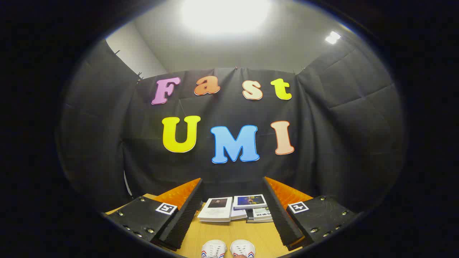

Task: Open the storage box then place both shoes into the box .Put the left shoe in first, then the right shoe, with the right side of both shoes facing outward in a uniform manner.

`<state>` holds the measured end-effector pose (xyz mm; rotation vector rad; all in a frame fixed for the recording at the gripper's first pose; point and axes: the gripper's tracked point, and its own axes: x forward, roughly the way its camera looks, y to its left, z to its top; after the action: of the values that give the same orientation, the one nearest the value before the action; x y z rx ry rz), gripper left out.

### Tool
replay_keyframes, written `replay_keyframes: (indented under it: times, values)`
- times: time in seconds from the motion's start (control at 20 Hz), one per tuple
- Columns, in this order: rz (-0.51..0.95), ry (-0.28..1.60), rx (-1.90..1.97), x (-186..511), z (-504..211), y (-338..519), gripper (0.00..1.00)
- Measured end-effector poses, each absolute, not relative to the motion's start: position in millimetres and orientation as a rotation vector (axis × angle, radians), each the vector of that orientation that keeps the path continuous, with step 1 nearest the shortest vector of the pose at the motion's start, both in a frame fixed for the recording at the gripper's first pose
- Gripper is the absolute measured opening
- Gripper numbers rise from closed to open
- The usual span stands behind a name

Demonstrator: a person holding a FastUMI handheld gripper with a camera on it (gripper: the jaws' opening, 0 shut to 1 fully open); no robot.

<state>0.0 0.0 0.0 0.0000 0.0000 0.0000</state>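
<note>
My gripper [232, 195] is held level above a wooden table [236, 233], its two fingers spread wide apart and open with nothing between them. Two white shoes with red and blue stripes sit side by side at the table's near edge, below and between the fingers: one shoe [214, 249] on the left, the other shoe [242, 248] on the right. I see just their toe ends. No storage box is visible from here.
Several books [235, 209] lie in a low stack at the far side of the table, between the fingers and against the black cloth wall. The bare wooden top stretches between the books and the shoes.
</note>
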Motion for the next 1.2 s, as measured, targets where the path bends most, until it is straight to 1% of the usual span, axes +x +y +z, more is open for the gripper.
replay_keyframes:
  times: [0.9, 1.2]
  values:
    - [0.017, 0.019, 0.032, -3, -10, 8, 0.97]
    - [0.119, 0.081, 0.107, -11, -38, 33, 0.97]
